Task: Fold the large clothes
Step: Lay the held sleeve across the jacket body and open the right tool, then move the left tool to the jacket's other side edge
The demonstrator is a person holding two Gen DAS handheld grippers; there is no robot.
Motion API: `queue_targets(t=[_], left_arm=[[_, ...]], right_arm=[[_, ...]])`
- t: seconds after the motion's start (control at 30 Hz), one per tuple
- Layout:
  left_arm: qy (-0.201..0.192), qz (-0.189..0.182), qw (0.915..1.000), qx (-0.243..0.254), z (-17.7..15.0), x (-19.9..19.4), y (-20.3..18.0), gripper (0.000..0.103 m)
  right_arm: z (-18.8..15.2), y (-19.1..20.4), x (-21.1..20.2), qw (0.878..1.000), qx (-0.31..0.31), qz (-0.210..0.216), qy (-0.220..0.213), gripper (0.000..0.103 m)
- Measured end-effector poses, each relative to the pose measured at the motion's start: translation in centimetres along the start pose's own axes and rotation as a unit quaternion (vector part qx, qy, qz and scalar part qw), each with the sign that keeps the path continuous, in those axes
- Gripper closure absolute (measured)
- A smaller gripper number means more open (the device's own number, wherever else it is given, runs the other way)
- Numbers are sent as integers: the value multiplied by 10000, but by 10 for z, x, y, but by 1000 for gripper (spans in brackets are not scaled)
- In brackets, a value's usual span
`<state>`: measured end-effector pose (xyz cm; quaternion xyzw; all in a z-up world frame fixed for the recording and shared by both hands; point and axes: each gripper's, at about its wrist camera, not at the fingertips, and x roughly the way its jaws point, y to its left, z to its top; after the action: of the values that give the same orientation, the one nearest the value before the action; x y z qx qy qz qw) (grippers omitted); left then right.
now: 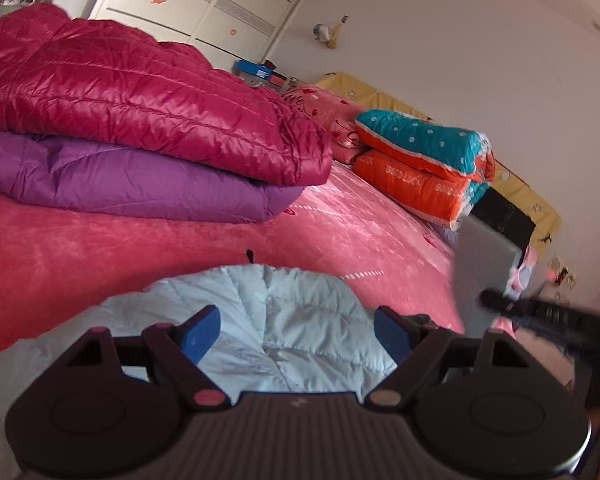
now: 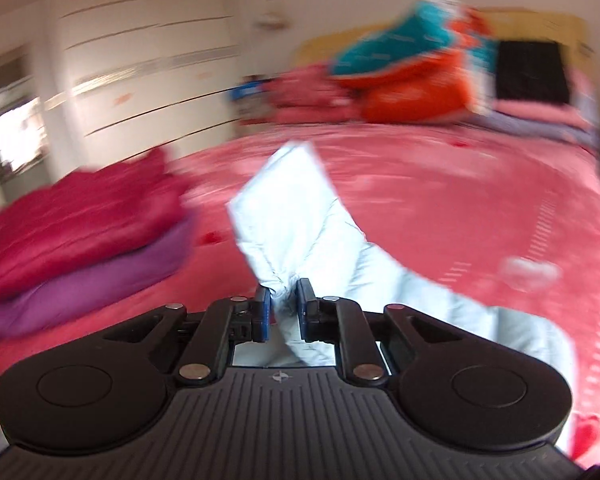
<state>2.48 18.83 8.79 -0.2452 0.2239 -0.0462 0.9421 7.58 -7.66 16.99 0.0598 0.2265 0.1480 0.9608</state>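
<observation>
A pale blue quilted jacket [image 1: 276, 320] lies on the pink bed [image 1: 180, 248] close in front of me. My left gripper [image 1: 298, 332] is open, its blue pads [image 1: 202, 332] spread above the jacket and holding nothing. My right gripper [image 2: 283, 306] is shut on a bunched fold of the same jacket [image 2: 296, 216], which rises from the pads as a lifted flap. The right wrist view is motion-blurred. The right gripper also shows as a dark blurred shape at the right of the left wrist view [image 1: 540, 308].
A folded crimson down jacket [image 1: 140, 96] lies on a folded purple one [image 1: 132, 184] at the left of the bed. Orange and teal quilts [image 1: 424, 160] and a pink pillow [image 1: 328, 108] lie by the yellow headboard [image 1: 380, 92]. A black-and-grey box [image 1: 496, 232] sits at right. White wardrobes [image 1: 204, 8] stand behind.
</observation>
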Motion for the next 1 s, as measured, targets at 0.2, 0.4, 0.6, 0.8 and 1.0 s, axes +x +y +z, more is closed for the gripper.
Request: queue_targets(t=[0.2,0.4,0.6,0.8,1.0], left_arm=[[4,-17,9997,-233,3,-2,7,19],[58,-117,9995,-297,4,0,8,19],[-26,-354,9992,-184,3,0,3,19],[-69,-779,9969,127,0,2,-13,19],[252,-1033,9930,518,-12,17,-36,19]], right_arm=[[-48,65,17,9922,-808,746,593,87],[-76,84,33,9868,-1028,836,934,87],[-75,77,24,9866,-1002,786,1019,70],[-59,46,-24,9958,-468,503,608,21],[-46,-25,-57,9967,-29,-806,79,19]])
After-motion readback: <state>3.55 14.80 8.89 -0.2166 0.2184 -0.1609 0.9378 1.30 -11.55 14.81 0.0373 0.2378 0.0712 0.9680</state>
